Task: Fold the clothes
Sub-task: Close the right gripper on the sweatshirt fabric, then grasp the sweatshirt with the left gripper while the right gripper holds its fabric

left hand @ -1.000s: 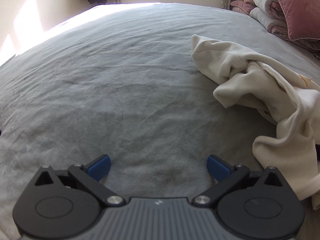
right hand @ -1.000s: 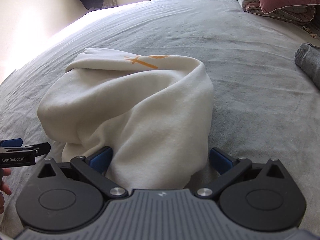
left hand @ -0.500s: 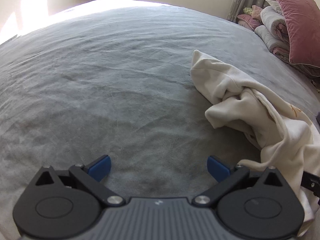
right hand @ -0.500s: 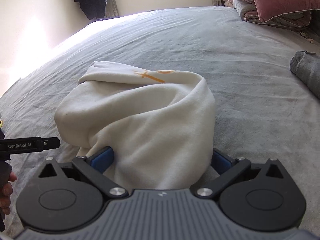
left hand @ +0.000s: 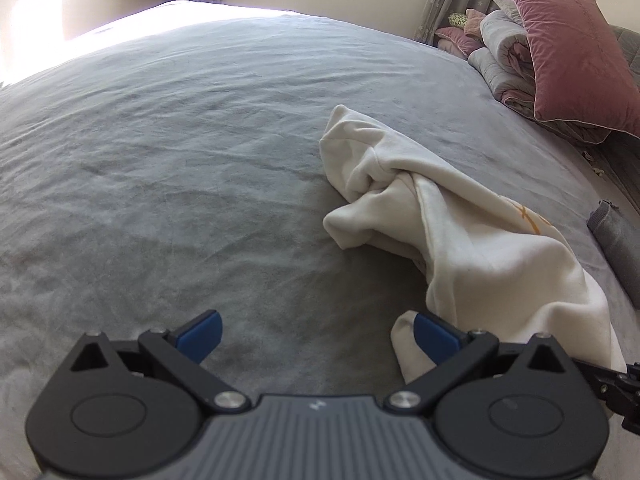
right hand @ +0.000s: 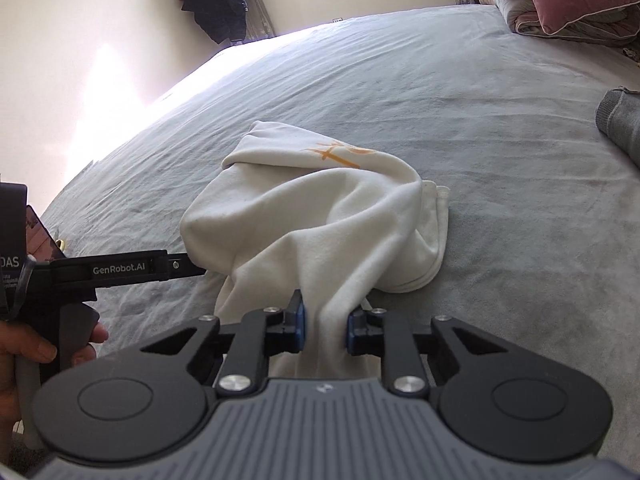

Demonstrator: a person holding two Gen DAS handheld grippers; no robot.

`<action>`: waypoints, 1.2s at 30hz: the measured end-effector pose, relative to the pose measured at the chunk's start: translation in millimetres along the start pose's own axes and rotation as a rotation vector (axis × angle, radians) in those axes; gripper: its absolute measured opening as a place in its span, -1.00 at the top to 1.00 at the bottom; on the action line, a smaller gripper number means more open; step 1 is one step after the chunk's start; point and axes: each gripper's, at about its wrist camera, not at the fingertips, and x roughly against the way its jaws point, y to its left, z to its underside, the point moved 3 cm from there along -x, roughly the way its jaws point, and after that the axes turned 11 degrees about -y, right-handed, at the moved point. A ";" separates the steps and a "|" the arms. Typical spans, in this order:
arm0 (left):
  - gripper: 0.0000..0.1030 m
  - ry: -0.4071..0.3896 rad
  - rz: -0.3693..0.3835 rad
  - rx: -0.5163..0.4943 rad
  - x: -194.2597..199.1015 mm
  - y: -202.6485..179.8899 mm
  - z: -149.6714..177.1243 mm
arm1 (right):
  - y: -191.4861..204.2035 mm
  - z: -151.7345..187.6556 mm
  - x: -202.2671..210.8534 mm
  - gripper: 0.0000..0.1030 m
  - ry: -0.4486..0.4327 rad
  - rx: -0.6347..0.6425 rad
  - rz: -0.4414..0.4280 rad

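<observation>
- The cream garment [right hand: 320, 216] lies bunched on the grey bed [right hand: 480, 120].
- The right gripper [right hand: 324, 328] pinches its near fold.
- The left gripper [left hand: 316, 336] is spread wide, one pad [left hand: 434, 338] touching the cloth.
- Pillows [left hand: 568, 48] are stacked far right.

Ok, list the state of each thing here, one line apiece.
White garment: crumpled in a heap on the bed, not folded, near end pinched.
Right claw: shut on the white garment.
Left claw: open, holding nothing; a garment edge lies by its right finger.
Grey cloth: lying at the right edge, apart from the white garment.
Bed cover: spread out, wrinkled.
Pink pillow: propped on rolled bedding.
</observation>
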 end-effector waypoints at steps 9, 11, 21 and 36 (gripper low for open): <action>-0.85 -0.063 0.079 0.081 11.1 -4.5 -10.1 | 0.4 16.0 23.7 0.60 0.069 -0.006 -0.084; -0.85 -0.083 0.084 0.100 14.3 -6.6 -13.2 | 0.0 20.7 24.7 0.61 0.115 -0.028 -0.125; 0.02 -0.068 0.184 0.125 0.7 -29.8 -15.5 | 3.8 23.4 27.1 0.51 0.179 -0.008 -0.207; 1.00 -0.157 0.283 0.039 44.1 -35.3 -17.4 | -32.7 -24.9 43.0 -0.51 -0.044 -0.174 -0.111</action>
